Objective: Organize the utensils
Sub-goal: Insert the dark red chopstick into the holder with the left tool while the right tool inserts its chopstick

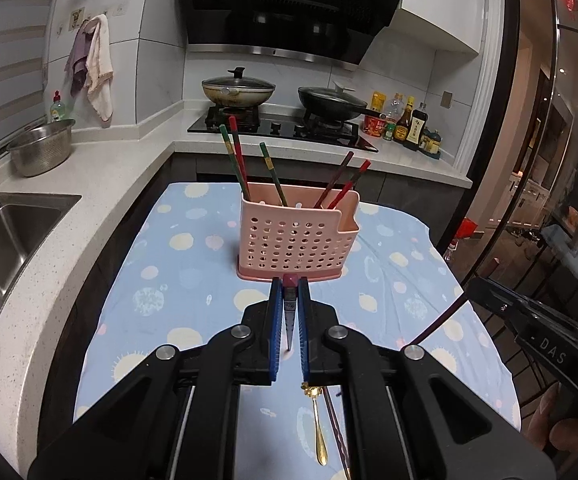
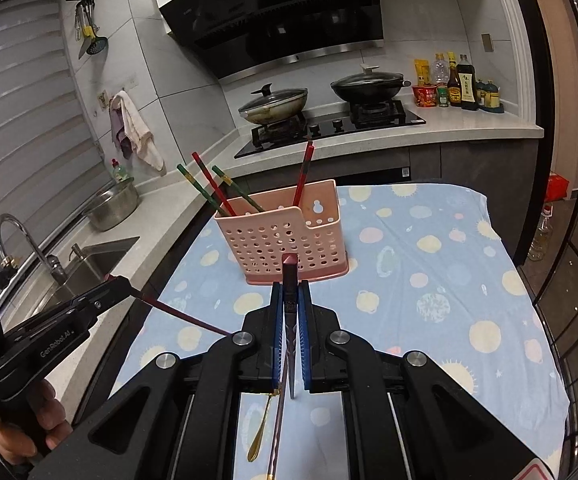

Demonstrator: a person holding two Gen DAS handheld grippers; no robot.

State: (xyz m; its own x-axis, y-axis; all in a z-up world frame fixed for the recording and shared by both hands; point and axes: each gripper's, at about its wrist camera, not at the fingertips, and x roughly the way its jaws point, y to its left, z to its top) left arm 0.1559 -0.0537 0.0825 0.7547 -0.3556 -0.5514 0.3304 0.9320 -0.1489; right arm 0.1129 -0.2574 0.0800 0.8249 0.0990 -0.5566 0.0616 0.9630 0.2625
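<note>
Your left gripper (image 1: 290, 286) fingers pinch dark chopstick (image 1: 289, 312); your right gripper (image 2: 290, 286) fingers pinch second chopstick (image 2: 289, 280); both held above bench (image 1: 193, 248), tips toward pink holder (image 1: 295, 236) standing mid-bench with other chopsticks inside; gold spoon (image 1: 320, 432) lies on cloth below; risk: thin stick pivots in pinch, strikes perforated wall, tips light holder; two grippers converging may collide.

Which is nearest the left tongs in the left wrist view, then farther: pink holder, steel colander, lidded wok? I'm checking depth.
From the left tongs:
1. Pink holder, just ahead on the tablecloth.
2. Steel colander, left, on the counter by the sink.
3. Lidded wok, on the stove at the back.
</note>
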